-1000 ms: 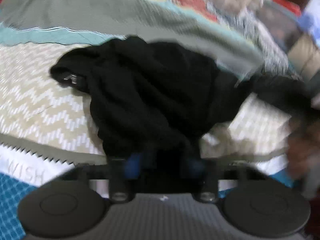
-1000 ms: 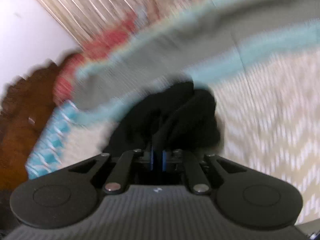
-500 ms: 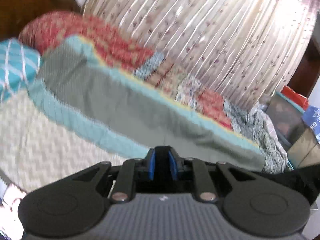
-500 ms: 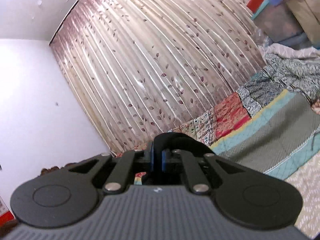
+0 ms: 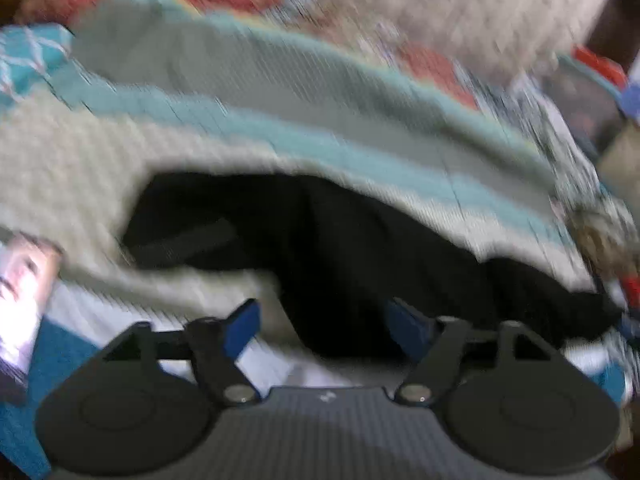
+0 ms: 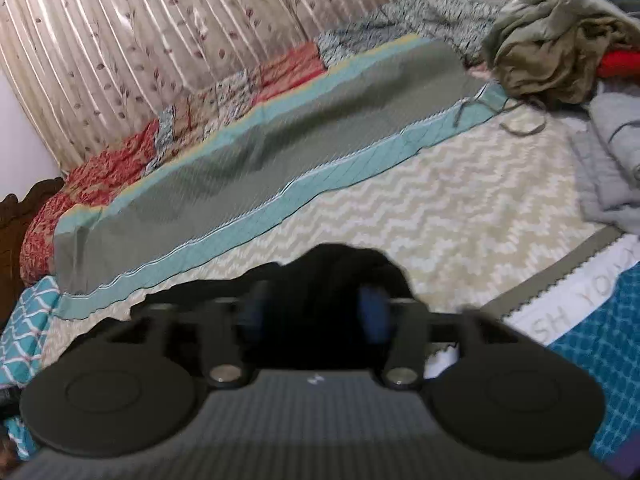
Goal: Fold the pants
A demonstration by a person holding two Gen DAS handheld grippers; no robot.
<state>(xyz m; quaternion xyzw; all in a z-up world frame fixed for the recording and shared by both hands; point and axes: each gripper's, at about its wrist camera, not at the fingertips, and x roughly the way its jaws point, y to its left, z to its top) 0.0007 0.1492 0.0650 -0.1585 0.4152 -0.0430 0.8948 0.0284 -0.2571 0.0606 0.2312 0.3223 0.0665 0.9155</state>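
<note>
The black pants (image 5: 360, 248) lie stretched across the zigzag bedspread (image 5: 72, 168) in the blurred left wrist view. My left gripper (image 5: 324, 328) hangs just over their near edge. Its jaws are opening, and the blue pads (image 5: 240, 328) stand wide apart without pressing the cloth. In the right wrist view a bunched end of the pants (image 6: 344, 268) sits right at my right gripper (image 6: 312, 308). Those jaws are opening too. Black cloth lies between the blue pads (image 6: 372, 308), which stand apart. The rest of the pants is hidden behind the gripper body.
A grey-green quilt with a teal border (image 6: 280, 140) lies along the far side of the bed below a pleated curtain (image 6: 160, 40). At the back right are an olive garment (image 6: 560, 40), something red (image 6: 620, 62) and grey clothes (image 6: 616, 152). A wooden headboard (image 6: 12, 220) stands at left.
Both grippers were shut on the black pants and swung up toward the curtain. Now both point down at the bed again with jaws spread, and the pants lie on the bedspread.
</note>
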